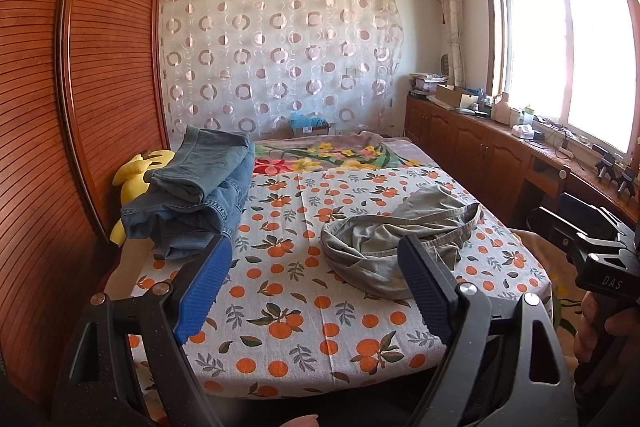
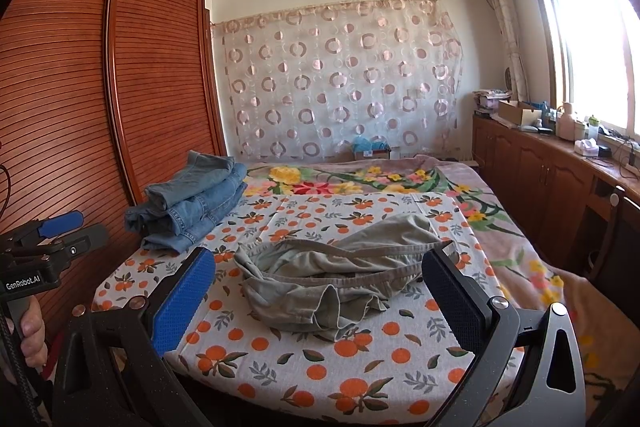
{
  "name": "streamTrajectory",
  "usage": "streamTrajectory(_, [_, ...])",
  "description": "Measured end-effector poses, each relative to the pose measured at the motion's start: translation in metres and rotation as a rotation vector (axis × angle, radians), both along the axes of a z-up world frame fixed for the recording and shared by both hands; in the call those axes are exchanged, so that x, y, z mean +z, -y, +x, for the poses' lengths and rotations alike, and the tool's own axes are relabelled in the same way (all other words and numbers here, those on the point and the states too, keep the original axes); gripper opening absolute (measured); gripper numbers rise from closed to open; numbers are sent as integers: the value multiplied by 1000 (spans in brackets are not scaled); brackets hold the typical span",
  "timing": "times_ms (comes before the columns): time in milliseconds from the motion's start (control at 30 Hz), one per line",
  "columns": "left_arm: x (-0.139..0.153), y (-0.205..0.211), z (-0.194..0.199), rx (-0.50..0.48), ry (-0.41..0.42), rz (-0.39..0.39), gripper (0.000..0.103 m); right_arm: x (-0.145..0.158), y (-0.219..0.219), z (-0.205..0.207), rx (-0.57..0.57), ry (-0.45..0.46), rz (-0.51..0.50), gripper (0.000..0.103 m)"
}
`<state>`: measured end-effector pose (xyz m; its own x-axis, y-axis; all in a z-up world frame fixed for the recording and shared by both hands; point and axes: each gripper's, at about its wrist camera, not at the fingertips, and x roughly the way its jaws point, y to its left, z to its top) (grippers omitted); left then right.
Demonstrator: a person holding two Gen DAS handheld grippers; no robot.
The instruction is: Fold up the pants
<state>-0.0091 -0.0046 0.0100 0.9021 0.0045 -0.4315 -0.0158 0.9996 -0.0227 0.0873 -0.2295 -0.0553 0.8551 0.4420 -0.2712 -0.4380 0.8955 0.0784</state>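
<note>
Pants, grey-green, unfolded — pickup not yet begun

Item: pants (image 2: 340, 271), crumpled in a loose heap on the bed (image 2: 280, 359), toward its near edge and nearer the window side. Waistband shows as a curled loop across the top of the heap; legs are bunched and cannot be traced.

Left hand-held gripper (image 1: 316, 279): released, jaws spread wide, nothing between them, held above the near edge of the bed, short of the heap.

Right hand-held gripper (image 2: 320, 299): released likewise, jaws wide, framing the heap from the near edge without touching it.

Step in hand, as judged: the approach. The next move likely calls for finding two points on the waistband, pinching one with each gripper, and lifting so the legs drop straight before laying the garment flat.

Room: open sheet lies beyond the heap and toward the middle of the bed, enough to spread on. Folded jeans (image 1: 196, 191) are stacked at the wardrobe-side edge, well apart. The near edge is close; cloth dragged that way could slide off.
</note>
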Motion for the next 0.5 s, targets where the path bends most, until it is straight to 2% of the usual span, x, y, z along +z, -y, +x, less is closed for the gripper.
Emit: streamTrajectory(500, [0, 2, -1, -5, 3, -2, 85, 1, 2, -1, -3, -4, 6, 103])
